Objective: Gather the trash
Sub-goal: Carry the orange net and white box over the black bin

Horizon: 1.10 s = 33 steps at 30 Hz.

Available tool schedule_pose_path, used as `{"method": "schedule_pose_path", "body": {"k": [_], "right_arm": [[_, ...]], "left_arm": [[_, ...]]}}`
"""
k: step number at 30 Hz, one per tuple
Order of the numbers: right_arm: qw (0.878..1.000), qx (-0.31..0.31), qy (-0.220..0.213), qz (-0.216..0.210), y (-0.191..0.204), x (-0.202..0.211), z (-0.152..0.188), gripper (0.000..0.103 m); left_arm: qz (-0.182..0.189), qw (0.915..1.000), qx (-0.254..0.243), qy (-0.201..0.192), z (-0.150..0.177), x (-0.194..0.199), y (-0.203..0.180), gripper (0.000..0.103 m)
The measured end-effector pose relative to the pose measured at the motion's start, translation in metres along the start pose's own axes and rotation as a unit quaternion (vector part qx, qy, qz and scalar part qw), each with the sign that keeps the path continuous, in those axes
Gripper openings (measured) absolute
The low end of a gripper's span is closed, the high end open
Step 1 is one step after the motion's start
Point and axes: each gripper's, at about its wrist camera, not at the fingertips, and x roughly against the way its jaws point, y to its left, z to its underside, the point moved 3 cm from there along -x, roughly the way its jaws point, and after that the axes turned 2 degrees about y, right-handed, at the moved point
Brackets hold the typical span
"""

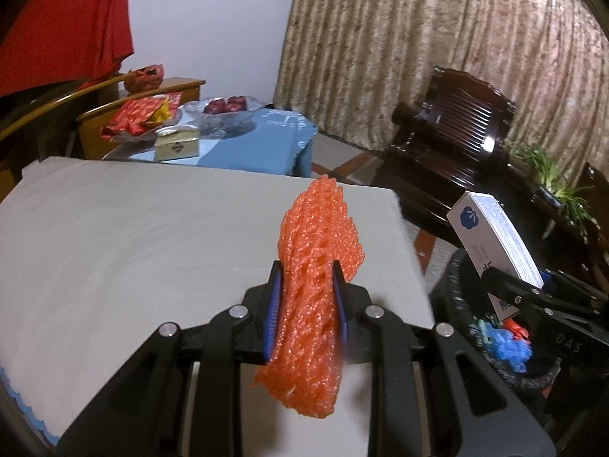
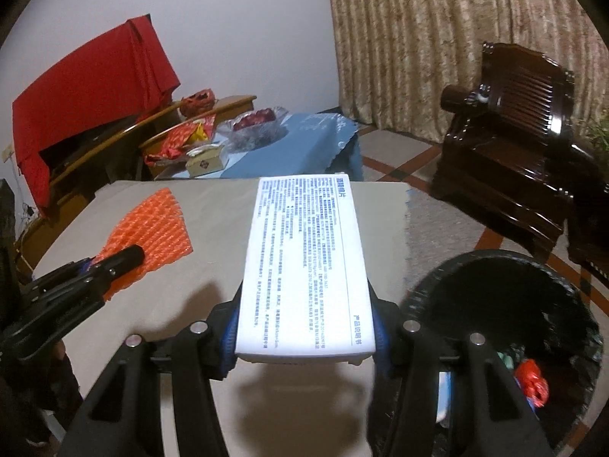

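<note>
- Your left gripper (image 1: 306, 289) pinches the orange foam net (image 1: 314, 266); its springy mesh could slip free over the table (image 1: 133, 228).
- Your right gripper (image 2: 306, 327) clamps the white box (image 2: 304, 266) near the table's right edge; release early and it misses the bin (image 2: 506, 304).

Counting the lot
Showing two grippers (image 1: 306, 266) (image 2: 306, 297), one net (image 1: 312, 285), one box (image 2: 304, 266), one bin (image 2: 506, 266), one table (image 1: 133, 236), one armchair (image 2: 514, 144).
</note>
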Motion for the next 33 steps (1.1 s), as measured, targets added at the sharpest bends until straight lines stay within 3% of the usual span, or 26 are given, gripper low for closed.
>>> {"method": "schedule_pose_path", "body": {"k": [15, 25, 33], "right_arm": [[0.998, -0.028, -0.043, 0.044, -0.052, 0.077, 0.022, 0.054], [0.992, -0.055, -0.071, 0.089, -0.097, 0.115, 0.028, 0.054], [0.987, -0.079, -0.072, 0.123, -0.137, 0.122, 0.035, 0.054]], "left_arm": [[0.061, 0.9964, -0.056, -0.02, 0.009, 0.041, -0.085, 0.024], [0.11, 0.9882, -0.102, -0.033, 0.006, 0.051, -0.145, 0.024], [0.145, 0.9796, -0.135, -0.034, 0.004, 0.04, -0.196, 0.024]]}}
